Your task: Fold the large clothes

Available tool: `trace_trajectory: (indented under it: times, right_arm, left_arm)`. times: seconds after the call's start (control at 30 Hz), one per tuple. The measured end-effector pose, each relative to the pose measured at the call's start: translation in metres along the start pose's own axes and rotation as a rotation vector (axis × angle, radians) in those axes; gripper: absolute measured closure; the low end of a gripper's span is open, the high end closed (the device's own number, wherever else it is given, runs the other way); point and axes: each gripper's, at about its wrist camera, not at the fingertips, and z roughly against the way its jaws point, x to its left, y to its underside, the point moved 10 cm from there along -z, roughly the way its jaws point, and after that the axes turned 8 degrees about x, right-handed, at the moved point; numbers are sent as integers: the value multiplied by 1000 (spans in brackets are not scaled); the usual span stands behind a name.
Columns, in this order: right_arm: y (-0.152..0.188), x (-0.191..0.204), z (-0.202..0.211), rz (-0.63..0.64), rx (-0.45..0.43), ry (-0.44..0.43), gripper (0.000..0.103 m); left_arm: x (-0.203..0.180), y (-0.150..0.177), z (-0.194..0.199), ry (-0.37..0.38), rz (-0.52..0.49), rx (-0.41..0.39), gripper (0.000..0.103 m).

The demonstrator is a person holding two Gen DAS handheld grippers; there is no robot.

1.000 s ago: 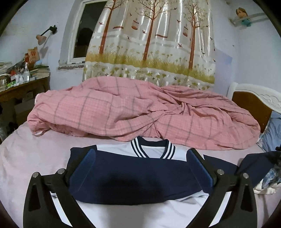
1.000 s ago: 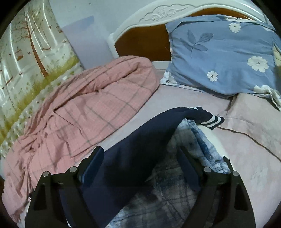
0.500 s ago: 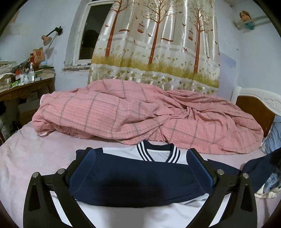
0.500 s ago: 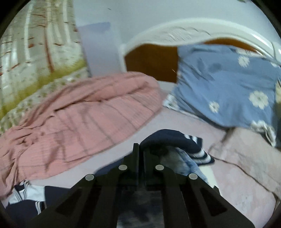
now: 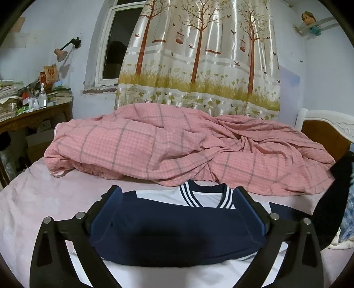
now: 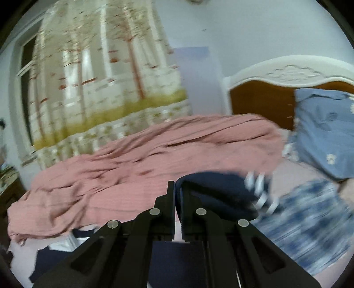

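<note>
Right gripper (image 6: pixel 176 192): fingers clenched on navy sleeve with white-striped cuff (image 6: pixel 223 190), lifted off bed. Left gripper (image 5: pixel 177 199): fingers released, straddling navy-and-white jersey body (image 5: pixel 177 226) flat on pink bedsheet (image 5: pixel 39 199). Risk: thin pinch slipping; unpinned body dragging, skewing fold.

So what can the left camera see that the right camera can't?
Only the left wrist view shows the desk lamp on the wall, the cluttered wooden desk, the doll on a high shelf, the shirt's striped collar and the open left gripper.

Only the right wrist view shows the blue flowered pillow and the right gripper, shut on the shirt's navy sleeve.

Both show the pink checked quilt, the tree curtain, the window and the headboard.
</note>
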Motion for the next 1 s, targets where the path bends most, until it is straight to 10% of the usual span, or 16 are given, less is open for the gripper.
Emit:
trace_trajectory:
  times: [0.33,0.43,0.53,0.7,1.0]
  right_arm:
    - [109,209,-18,105,24,-174,99]
    - [167,253,-30,108,119,-252,99]
    - [217,274,-48,190,207,-270,99]
    - [247,262,-61,226,223,-215,98]
    - [252,265,-53,243,433,-470,39]
  left_arm:
    - [32,-5,5,29,105,8,6]
    - [43,-12,17,-120,57,-55,6]
    - [57,-16,22,-313,-5,-108,6]
    - [63,-5,-9,-187,55,-16,6]
    - [51,0,-11,-203,19,-17,6]
